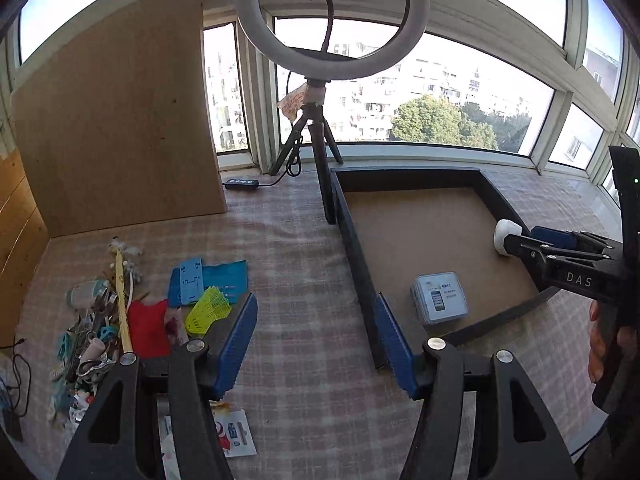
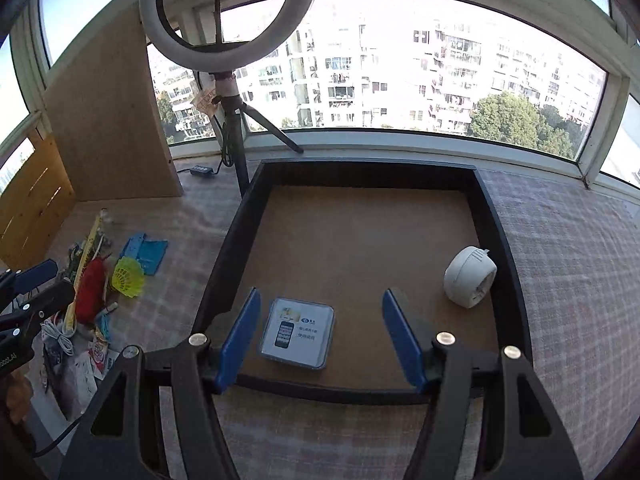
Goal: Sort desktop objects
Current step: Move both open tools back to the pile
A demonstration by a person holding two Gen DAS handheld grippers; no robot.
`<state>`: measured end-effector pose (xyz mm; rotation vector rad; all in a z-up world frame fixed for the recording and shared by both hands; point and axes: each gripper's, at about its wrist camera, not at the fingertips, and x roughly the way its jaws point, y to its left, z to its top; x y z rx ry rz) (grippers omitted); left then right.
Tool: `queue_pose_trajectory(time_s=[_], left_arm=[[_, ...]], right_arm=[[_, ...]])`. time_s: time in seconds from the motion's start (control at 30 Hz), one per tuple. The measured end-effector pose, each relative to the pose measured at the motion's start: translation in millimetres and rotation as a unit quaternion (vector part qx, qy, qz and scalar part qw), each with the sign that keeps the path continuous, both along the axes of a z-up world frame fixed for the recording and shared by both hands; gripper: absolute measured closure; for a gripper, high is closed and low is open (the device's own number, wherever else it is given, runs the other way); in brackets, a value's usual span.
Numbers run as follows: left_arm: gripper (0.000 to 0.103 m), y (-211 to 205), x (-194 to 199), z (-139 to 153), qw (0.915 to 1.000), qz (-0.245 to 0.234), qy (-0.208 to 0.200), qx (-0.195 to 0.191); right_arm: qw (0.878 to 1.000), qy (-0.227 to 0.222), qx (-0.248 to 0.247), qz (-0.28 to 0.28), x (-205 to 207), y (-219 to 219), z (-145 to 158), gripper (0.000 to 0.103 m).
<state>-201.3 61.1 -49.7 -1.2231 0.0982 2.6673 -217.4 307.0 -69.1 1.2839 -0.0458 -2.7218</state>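
Sunlit windows with apartment blocks beyond them ring the plaid-clothed table point(image 2: 568, 264) I am working at. Straight ahead of my right tongs point(image 2: 316, 336) lies the shallow black-walled tray with a brown board floor point(image 2: 516, 280). Inside it, a flat square case with a phone picture on its label point(image 2: 297, 333) rests between my blue fingers point(image 2: 236, 340) without touching either, and a white round tape-like roll point(image 2: 470, 282) lies tilted near the tray's right wall, ahead and to the right. These tongs are spread wide and carry nothing.

My left tongs point(image 1: 316, 344) are likewise spread and empty, hovering over bare cloth with the tray's left wall running just inside their right finger. To their left sits the unsorted heap: a yellow mesh shuttlecock-like piece point(image 1: 208, 310), a red cloth point(image 1: 149, 328), a blue plastic card and pouch point(image 1: 208, 280), a long yellow stick point(image 1: 122, 304) and tangled small items I cannot tell apart. Further ahead, a ring light on a black tripod point(image 1: 332, 24) stands beside the tray, and a brown board panel point(image 1: 116, 112) leans upright to the far left.
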Motion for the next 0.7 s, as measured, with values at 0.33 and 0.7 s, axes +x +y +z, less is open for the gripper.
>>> queue_pose_trajectory(time_s=[0.33, 0.7], left_arm=[[0.044, -55.4, 23.3, 1.7, 0.9984, 0.057, 0.004, -0.001], [0.044, -120.8, 50.1, -20.2, 0.9931, 0.114, -0.012, -0.024]], right_arm=[[0.998, -0.002, -0.003, 0.062, 6.3, -57.9, 3.2, 0.041], [0.993, -0.022, -0.006, 0.117, 13.0, -113.4, -4.3, 0.041]])
